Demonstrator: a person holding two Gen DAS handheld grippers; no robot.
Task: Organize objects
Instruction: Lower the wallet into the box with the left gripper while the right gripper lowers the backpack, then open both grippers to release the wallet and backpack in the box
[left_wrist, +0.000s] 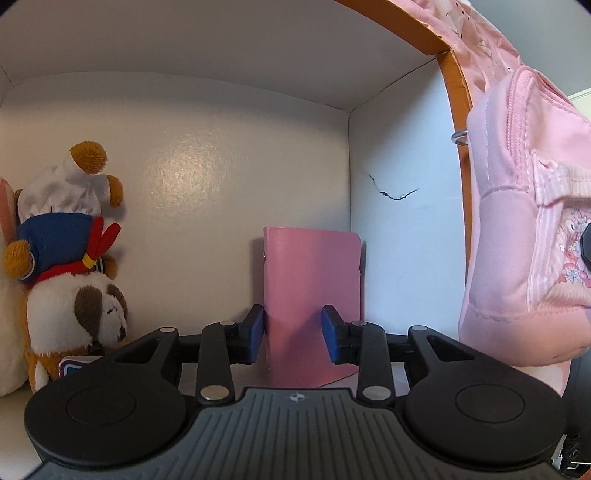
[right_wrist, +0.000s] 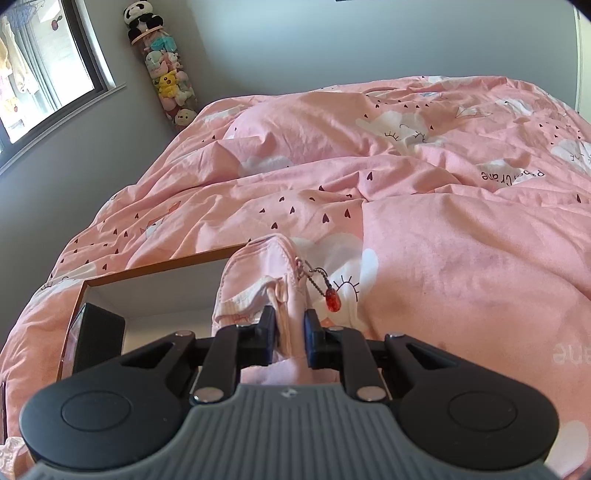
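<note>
- Left wrist view: we look into a white-lined box (left_wrist: 229, 155) with an orange-brown rim.
- The left gripper (left_wrist: 293, 334) stands released; its blue pads (left_wrist: 256, 332) flank a pink notebook (left_wrist: 314, 295), a sliver of gap showing on each side as far as we can tell.
- The notebook stands upright between the fingers, extending ahead of them toward the far right corner of the box, just beside the right wall.
- To the left of this gripper, against the back wall, a plush dog (left_wrist: 74, 266) in a blue and white outfit sits upside down, head lowest.
- To the right, outside the box wall, a pink backpack (left_wrist: 524, 229) hangs close to the rim.
- Right wrist view: the right gripper (right_wrist: 290, 338) is clenched on a fold of the pink backpack, pads pressing the fabric from both sides.
- A red charm (right_wrist: 332, 300) on a bead chain dangles just ahead and right of those fingertips.
- Left of this gripper, the open box sits on the bed (right_wrist: 443, 240) with a pink printed duvet; a black object shows inside it, which we cannot identify.
- Far ahead and left, a clear tube of plush toys (right_wrist: 166, 74) leans in the room corner.
</note>
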